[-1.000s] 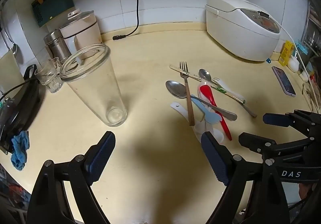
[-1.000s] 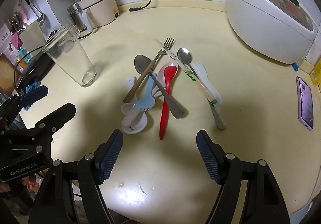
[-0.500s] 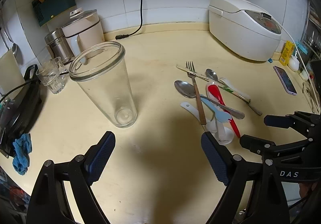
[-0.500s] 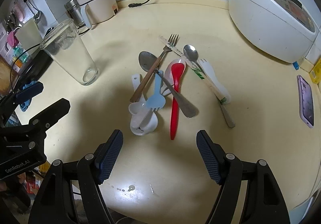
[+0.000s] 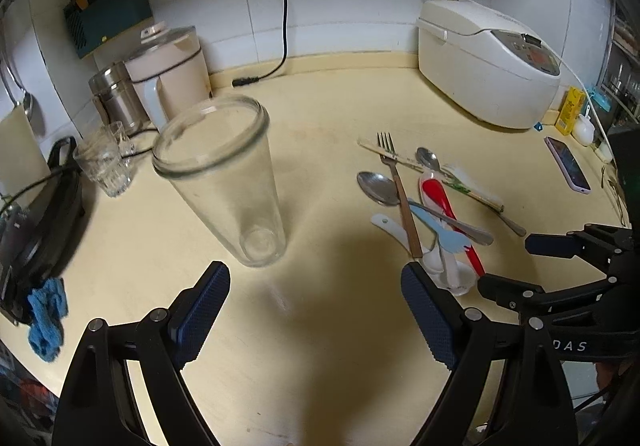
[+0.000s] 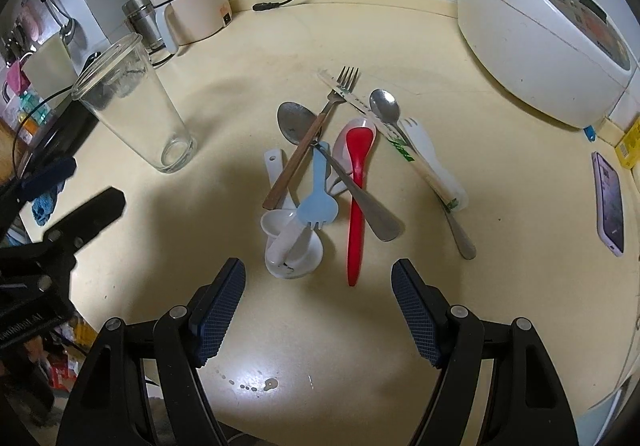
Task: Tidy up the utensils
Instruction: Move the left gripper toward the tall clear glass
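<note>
- Two grippers up over a cream counter (image 6: pixel 500 150), both with fingers spread wide, nothing between them.
- Left gripper (image 5: pixel 316 310) hovers above bare counter, just short of a tall clear glass (image 5: pixel 224 182); glass upright, empty, wide mouth up.
- Right gripper (image 6: pixel 318 310) sits just short of the utensil pile; its blue pads are released, not touching anything.
- Utensil pile lies mid-counter, right of the glass and well apart from it, all loose and crossing each other.
- Wood-handled fork (image 6: pixel 308 138) runs diagonally, tines toward the wall, lying over a big metal spoon (image 6: pixel 296 122) whose handle runs down under the pile toward the near side.
- Light blue plastic fork (image 6: pixel 318 198) rests on that spoon handle, tines toward the gripper.
- Red plastic spoon (image 6: pixel 357 182) lies in a white spoon bowl, handle pointing at the right gripper.
- White ceramic soup spoons (image 6: pixel 290 246) stacked at the near edge of the pile, closest to the right fingers.
- Small metal spoon (image 6: pixel 386 110) and wrapped chopsticks (image 6: pixel 400 144) lie across a white plastic spork (image 6: pixel 432 162) on the far right of the pile.
- White rice cooker (image 6: pixel 544 30) at back right; phone (image 6: pixel 610 202) flat on the counter near the right edge.
- Beige kettle (image 5: pixel 168 70), steel canister (image 5: pixel 114 98) and small drinking glass (image 5: pixel 106 162) at back left.
- Blue cloth (image 5: pixel 46 318) at the left counter edge, beside a black appliance.
- Loose black power cord (image 5: pixel 280 6) hangs down the tiled wall, plug lying on the counter.
</note>
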`<state>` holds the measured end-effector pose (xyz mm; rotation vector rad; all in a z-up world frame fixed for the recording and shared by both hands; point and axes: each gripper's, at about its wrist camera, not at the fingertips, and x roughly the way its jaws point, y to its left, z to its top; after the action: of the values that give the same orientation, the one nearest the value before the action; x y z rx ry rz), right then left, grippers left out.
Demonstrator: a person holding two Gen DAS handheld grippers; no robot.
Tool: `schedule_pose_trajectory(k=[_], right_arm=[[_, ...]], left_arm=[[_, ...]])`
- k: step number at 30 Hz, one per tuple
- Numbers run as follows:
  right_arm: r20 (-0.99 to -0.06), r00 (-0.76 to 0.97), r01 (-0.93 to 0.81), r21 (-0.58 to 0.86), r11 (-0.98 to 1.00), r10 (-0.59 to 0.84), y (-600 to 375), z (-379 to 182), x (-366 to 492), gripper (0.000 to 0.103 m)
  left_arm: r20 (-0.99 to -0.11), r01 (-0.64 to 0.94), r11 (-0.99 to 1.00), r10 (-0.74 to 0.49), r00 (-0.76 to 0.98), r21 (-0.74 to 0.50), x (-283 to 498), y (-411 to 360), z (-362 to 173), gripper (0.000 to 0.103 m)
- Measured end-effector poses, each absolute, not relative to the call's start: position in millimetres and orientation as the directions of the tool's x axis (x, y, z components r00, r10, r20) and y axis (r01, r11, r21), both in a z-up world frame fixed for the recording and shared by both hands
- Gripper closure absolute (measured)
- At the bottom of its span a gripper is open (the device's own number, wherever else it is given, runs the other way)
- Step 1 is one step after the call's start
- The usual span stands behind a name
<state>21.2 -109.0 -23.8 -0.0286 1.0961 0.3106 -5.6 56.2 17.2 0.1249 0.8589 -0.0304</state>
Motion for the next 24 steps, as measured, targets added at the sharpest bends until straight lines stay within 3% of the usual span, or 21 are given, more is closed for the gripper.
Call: schedule_pose_trajectory(k=[24], right_arm=[[-0.859, 0.479, -0.203, 0.094, 0.975, 0.182, -120.8, -4.0, 10.9, 0.027]], left_arm=[[-0.724, 0.069, 0.992, 0.030, 0.689, 0.107, -20.9, 71.3, 36.7, 0.013]])
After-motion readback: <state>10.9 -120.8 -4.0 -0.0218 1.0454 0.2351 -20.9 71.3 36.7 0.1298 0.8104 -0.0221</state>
